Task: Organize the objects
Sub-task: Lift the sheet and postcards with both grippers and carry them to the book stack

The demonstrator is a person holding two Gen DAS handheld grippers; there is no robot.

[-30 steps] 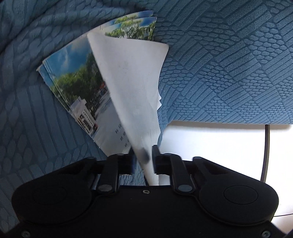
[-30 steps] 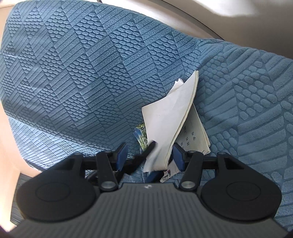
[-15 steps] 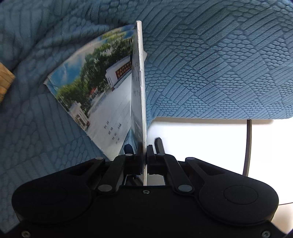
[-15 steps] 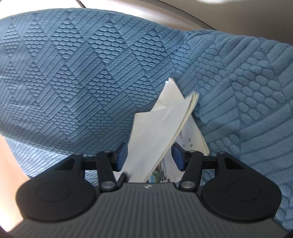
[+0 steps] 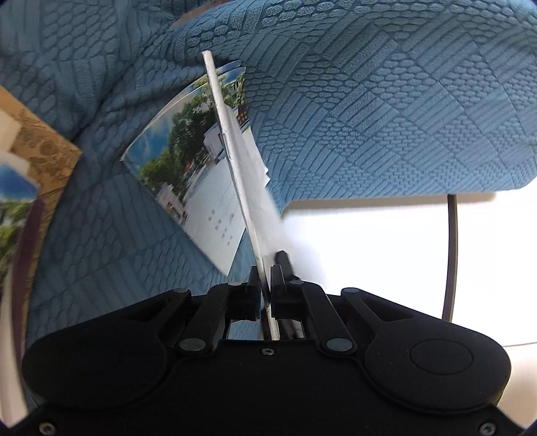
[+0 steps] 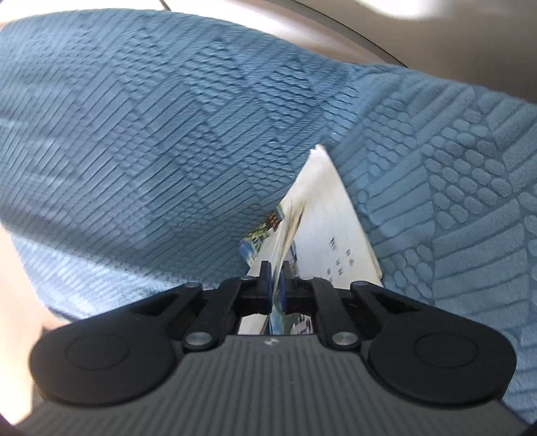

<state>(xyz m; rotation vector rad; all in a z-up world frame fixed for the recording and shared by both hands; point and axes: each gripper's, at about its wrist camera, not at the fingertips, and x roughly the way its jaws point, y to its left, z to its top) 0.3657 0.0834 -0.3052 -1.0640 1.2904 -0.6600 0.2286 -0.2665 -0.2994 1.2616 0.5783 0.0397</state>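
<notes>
A booklet [image 5: 188,174] with a photo cover of trees, sky and a building lies half open on the blue textured cushion [image 5: 386,117]. My left gripper [image 5: 265,278] is shut on a white page [image 5: 235,161] of it, which stands edge-on and runs up and away from the jaws. In the right wrist view the same booklet [image 6: 332,228] leans against the cushion fold [image 6: 167,151]. My right gripper [image 6: 274,271] has its jaws closing tight, with the pads pressing a thin bundle of pages between them. That picture is blurred.
A tan patterned box [image 5: 43,147] and another photo print [image 5: 13,208] sit at the far left of the left wrist view. Bright white floor and a thin dark rod [image 5: 451,251] lie beyond the cushion edge. A grey curved surface [image 6: 402,26] is behind the cushion.
The left gripper has risen with the page, which turned from broad-side to edge-on. The right gripper's jaws, open around the pages before, have closed on them.
</notes>
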